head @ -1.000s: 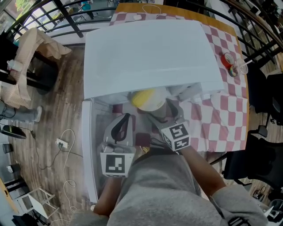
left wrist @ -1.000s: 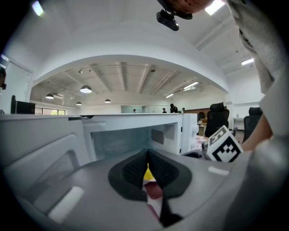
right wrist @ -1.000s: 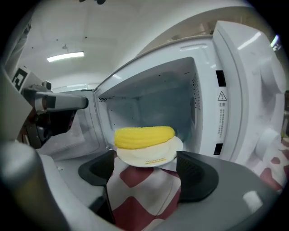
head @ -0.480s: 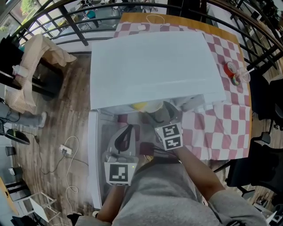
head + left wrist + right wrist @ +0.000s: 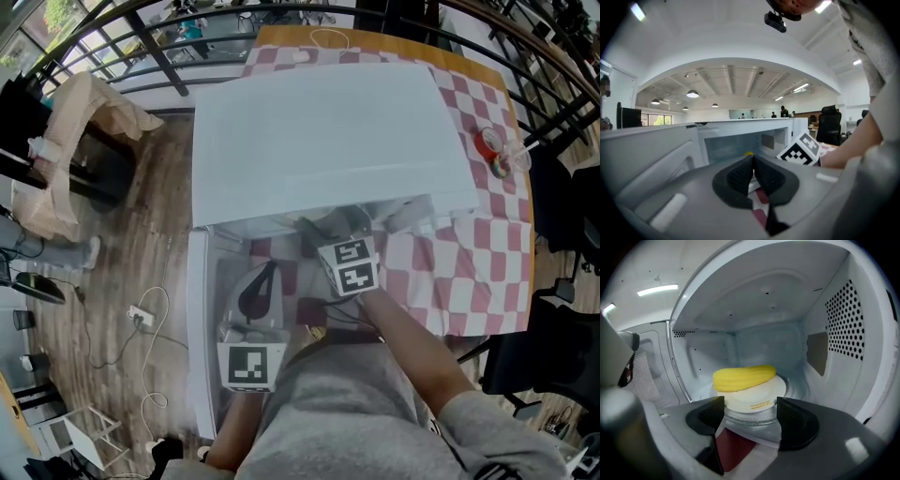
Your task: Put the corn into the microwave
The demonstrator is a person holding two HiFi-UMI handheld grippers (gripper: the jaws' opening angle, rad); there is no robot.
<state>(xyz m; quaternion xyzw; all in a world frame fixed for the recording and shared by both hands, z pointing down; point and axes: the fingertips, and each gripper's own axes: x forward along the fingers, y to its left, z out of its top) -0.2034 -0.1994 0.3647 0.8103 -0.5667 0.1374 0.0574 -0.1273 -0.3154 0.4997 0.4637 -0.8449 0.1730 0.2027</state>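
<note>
The corn [image 5: 744, 377] is lying on its white dish [image 5: 761, 395], centre frame, inside the microwave [image 5: 834, 310], so the right gripper [image 5: 750, 405] — jaws apart, just narrowing, nothing between them — should be backing straight out, the left gripper [image 5: 753, 164] pressing its jaws together, empty.

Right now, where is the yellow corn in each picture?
Head view: not in it; the microwave's top hides the inside.
Left gripper view: only a yellow tip of the corn peeks out, low in the middle, in the microwave's opening.
Right gripper view: the corn lies middle-left, on a white plate inside.
Shared landmark: the white microwave.
</note>
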